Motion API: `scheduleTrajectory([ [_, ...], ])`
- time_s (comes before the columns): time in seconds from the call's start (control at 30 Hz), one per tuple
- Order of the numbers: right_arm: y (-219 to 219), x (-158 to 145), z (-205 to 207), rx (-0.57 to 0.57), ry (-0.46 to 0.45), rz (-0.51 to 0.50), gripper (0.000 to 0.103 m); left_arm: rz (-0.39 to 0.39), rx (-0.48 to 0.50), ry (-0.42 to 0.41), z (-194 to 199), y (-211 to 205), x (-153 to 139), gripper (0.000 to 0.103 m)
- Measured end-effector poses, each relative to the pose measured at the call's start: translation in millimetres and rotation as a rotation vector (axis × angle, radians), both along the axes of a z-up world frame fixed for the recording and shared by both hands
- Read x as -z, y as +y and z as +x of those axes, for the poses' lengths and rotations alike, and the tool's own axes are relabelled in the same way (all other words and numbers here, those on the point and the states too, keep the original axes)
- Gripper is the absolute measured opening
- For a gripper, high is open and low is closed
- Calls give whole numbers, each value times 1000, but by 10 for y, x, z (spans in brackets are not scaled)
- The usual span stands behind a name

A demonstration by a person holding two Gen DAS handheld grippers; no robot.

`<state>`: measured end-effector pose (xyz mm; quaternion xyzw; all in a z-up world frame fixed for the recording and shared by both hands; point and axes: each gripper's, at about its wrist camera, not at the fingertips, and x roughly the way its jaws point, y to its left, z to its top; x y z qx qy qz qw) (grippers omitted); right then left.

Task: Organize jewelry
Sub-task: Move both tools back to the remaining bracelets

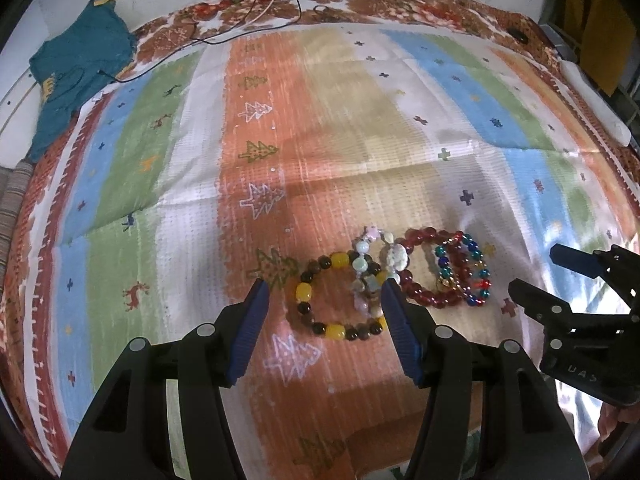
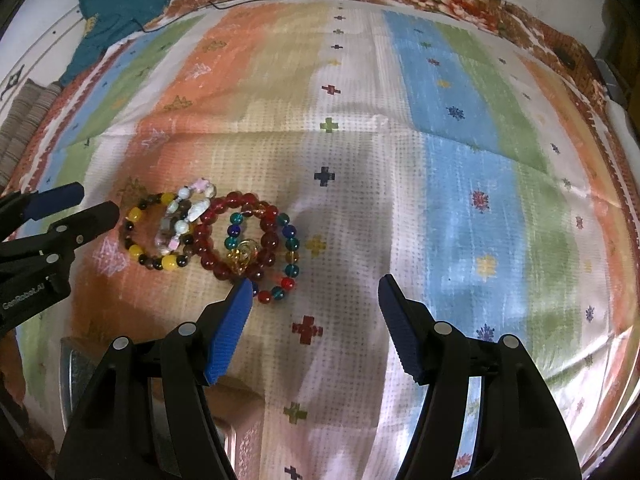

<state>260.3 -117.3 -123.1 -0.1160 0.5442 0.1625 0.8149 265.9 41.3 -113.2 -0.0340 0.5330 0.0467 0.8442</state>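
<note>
Four bead bracelets lie overlapping in a row on the striped cloth. The yellow-and-dark bracelet (image 1: 303, 291) (image 2: 135, 213) is leftmost, then a pastel stone one (image 1: 362, 247) (image 2: 199, 211), a dark red one (image 1: 416, 293) (image 2: 208, 236) and a multicoloured one (image 1: 486, 273) (image 2: 292, 245) with a gold charm (image 2: 239, 258). My left gripper (image 1: 324, 294) (image 2: 96, 199) hovers open over the yellow-and-dark bracelet, its blue pads either side and not touching. My right gripper (image 2: 315, 282) (image 1: 538, 270) is open just right of the multicoloured bracelet, its left pad near the lowest beads.
The striped cloth (image 1: 320, 128) with tree and cross motifs covers the whole surface. A teal garment (image 1: 80, 64) lies at the far left corner, thin cables (image 1: 256, 20) trail along the far edge. A pale box-like thing (image 2: 240, 412) shows under my right gripper.
</note>
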Motion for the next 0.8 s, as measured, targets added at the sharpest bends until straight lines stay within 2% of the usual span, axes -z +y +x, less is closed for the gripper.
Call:
scheduleTrajectory([
  [0.4, 44, 201, 147, 5, 37, -37, 65, 27, 1, 18, 227, 26, 126, 58],
  [0.8, 62, 368, 268, 1, 60, -75, 65, 2, 43, 59, 465, -21, 349, 58],
])
